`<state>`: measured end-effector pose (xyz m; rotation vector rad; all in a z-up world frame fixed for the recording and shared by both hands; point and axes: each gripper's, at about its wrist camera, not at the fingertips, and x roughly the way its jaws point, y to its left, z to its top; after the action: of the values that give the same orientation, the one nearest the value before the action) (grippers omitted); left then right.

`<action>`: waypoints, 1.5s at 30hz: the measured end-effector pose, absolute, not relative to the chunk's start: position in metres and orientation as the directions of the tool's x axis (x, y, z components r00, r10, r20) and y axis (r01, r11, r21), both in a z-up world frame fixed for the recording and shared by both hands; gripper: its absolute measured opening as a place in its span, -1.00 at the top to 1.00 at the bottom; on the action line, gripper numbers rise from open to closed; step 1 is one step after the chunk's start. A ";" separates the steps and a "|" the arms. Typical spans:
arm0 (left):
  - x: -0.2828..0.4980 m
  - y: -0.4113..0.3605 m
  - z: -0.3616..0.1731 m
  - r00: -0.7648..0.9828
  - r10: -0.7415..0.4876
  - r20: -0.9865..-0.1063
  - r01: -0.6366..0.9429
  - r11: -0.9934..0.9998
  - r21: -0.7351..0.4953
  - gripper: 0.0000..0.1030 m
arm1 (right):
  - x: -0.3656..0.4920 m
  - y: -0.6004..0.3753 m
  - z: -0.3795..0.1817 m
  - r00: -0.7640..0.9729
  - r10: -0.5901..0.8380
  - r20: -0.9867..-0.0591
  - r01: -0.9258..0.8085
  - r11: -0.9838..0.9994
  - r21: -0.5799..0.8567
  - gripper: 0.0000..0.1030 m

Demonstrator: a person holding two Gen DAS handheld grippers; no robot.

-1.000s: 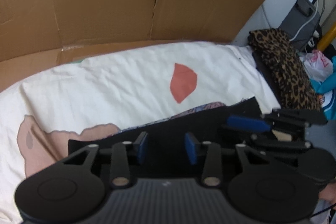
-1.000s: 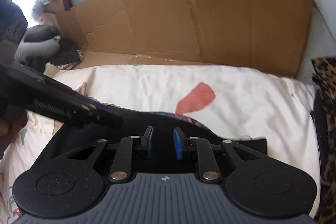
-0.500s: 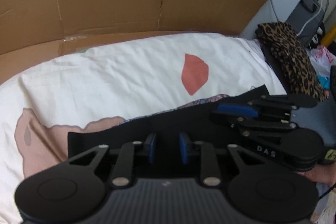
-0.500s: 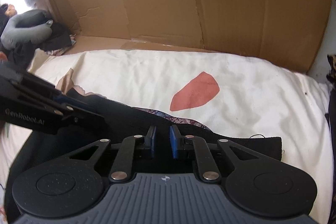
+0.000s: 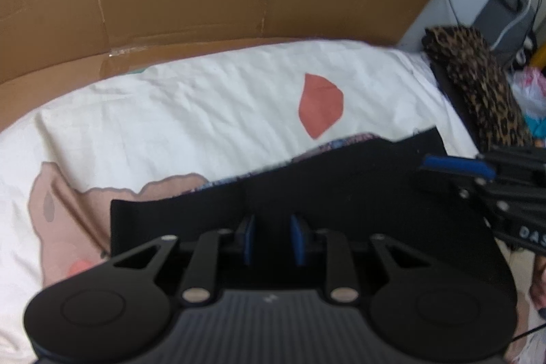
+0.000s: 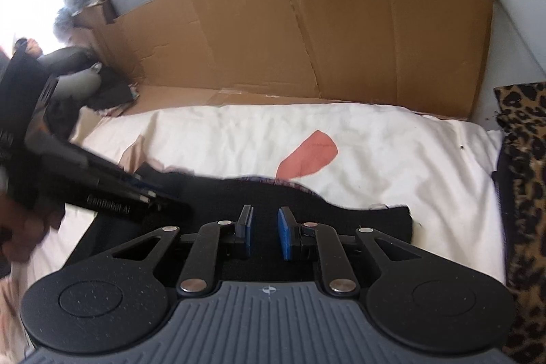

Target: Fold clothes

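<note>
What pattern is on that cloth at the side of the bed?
Leopard print, brown with black spots: the cloth shows best in the left wrist view.

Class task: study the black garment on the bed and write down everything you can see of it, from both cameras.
The black garment is a plain, matte, soft-looking cloth with a straight far edge and squared corners. It lies spread across the near part of the white sheet, a patterned lining or layer peeking from under its far edge. The left gripper and right gripper are both over it; whether their fingers pinch the cloth cannot be made out. A leopard-print fabric lies apart, to its right.
</note>
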<state>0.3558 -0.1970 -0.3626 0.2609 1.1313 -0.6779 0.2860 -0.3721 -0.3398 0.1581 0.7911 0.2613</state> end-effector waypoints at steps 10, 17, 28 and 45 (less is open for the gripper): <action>0.313 -0.194 -0.335 0.259 -0.347 -0.901 0.573 0.807 -0.146 0.48 | 0.231 -0.369 -0.325 0.679 0.340 -0.651 -0.244 0.941 0.236 0.58; 0.272 -0.182 -0.335 0.246 -0.322 -0.914 0.518 0.841 -0.156 0.49 | 0.194 -0.358 -0.334 0.656 0.355 -0.666 -0.280 0.934 0.223 0.58; 0.213 -0.146 -0.336 0.214 -0.253 -0.944 0.449 0.883 -0.135 0.49 | 0.155 -0.347 -0.357 0.604 0.328 -0.726 -0.283 0.940 0.190 0.58; 0.171 -0.080 -0.347 0.208 -0.164 -0.964 0.332 0.939 -0.088 0.43 | 0.116 -0.403 -0.371 0.608 0.218 -0.763 -0.108 0.975 0.192 0.61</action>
<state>0.1710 -0.0800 -0.3465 0.1492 1.3180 -0.3468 0.1159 -0.4035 -0.3710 0.1308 0.8980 0.1888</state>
